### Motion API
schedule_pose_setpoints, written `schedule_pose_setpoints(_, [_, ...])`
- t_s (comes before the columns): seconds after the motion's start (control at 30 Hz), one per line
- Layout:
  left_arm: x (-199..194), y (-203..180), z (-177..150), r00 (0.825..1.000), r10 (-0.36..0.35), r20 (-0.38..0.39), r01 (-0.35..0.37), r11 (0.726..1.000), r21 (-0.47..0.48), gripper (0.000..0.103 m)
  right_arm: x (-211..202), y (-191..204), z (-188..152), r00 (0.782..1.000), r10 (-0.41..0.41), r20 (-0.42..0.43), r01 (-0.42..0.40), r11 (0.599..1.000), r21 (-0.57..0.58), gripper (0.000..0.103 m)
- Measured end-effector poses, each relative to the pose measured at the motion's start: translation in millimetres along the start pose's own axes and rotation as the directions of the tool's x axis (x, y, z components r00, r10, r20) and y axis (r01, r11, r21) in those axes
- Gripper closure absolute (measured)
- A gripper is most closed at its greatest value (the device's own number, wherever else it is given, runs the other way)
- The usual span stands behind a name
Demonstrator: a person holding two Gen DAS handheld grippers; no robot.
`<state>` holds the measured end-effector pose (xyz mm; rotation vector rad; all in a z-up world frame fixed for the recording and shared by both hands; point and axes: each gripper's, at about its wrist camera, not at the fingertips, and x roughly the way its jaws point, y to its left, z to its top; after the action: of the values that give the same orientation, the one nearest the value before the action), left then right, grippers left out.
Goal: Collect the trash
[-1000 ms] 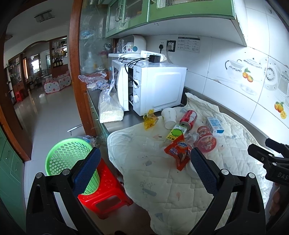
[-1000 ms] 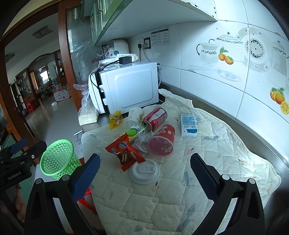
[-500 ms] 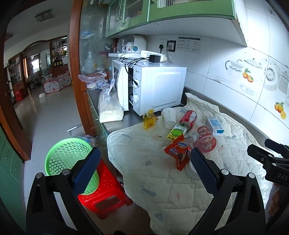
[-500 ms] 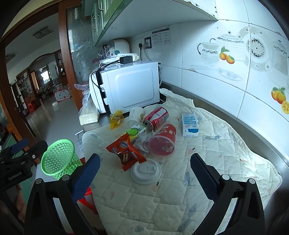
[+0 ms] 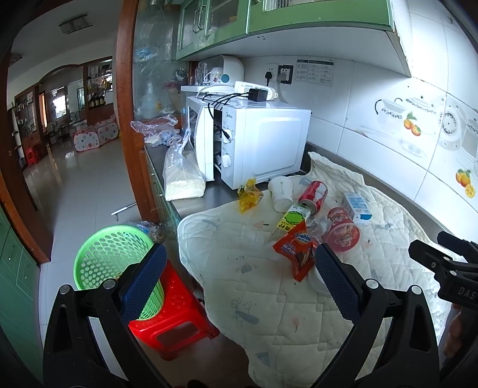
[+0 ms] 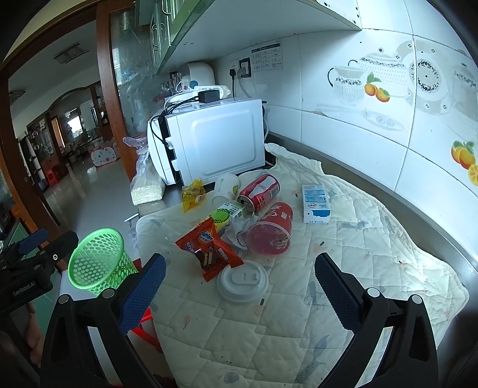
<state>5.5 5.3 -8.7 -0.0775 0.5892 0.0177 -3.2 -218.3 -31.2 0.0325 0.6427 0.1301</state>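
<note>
Trash lies on a quilted cloth point(image 6: 343, 268) on the counter: an orange Ovaltine wrapper point(image 6: 209, 247), a white plastic lid point(image 6: 242, 281), a red cup point(image 6: 272, 231) on its side, a red can point(image 6: 259, 191), a blue-white carton point(image 6: 315, 203), a green-yellow carton point(image 6: 227, 213), a white paper cup point(image 6: 225, 186) and a yellow wrapper point(image 6: 192, 194). A green mesh basket point(image 5: 113, 256) stands on a red stool point(image 5: 173, 316) left of the counter. My left gripper point(image 5: 239, 289) is open, above the cloth's left edge. My right gripper point(image 6: 239, 294) is open, just short of the lid.
A white microwave point(image 6: 215, 140) stands behind the trash, with a clear bag of grain point(image 5: 183, 176) to its left. Tiled wall point(image 6: 388, 119) runs along the right. Green cupboards point(image 5: 269, 18) hang overhead. Open floor point(image 5: 83, 185) lies to the left.
Both grippers have barely shifted; the views are nearly the same. Nothing was picked up or moved.
</note>
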Motion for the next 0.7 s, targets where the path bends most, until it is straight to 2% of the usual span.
schedule_pose_setpoints(0.33, [3.1, -0.7, -1.7, 1.000, -0.004, -0.005, 0.004, 1.000, 0.003, 0.005, 4.7, -1.9, -3.3, 1.000, 0.018, -0.008, -0.018, 1.000, 0.011, 0.006])
schedule_pose_setpoints(0.7, [19.0, 5.5, -2.8, 0.999, -0.017, -0.028, 0.017, 1.000, 0.000, 0.005, 20.0, -20.7, 3.4, 0.999, 0.018, -0.035, -0.017, 1.000, 0.013, 0.007])
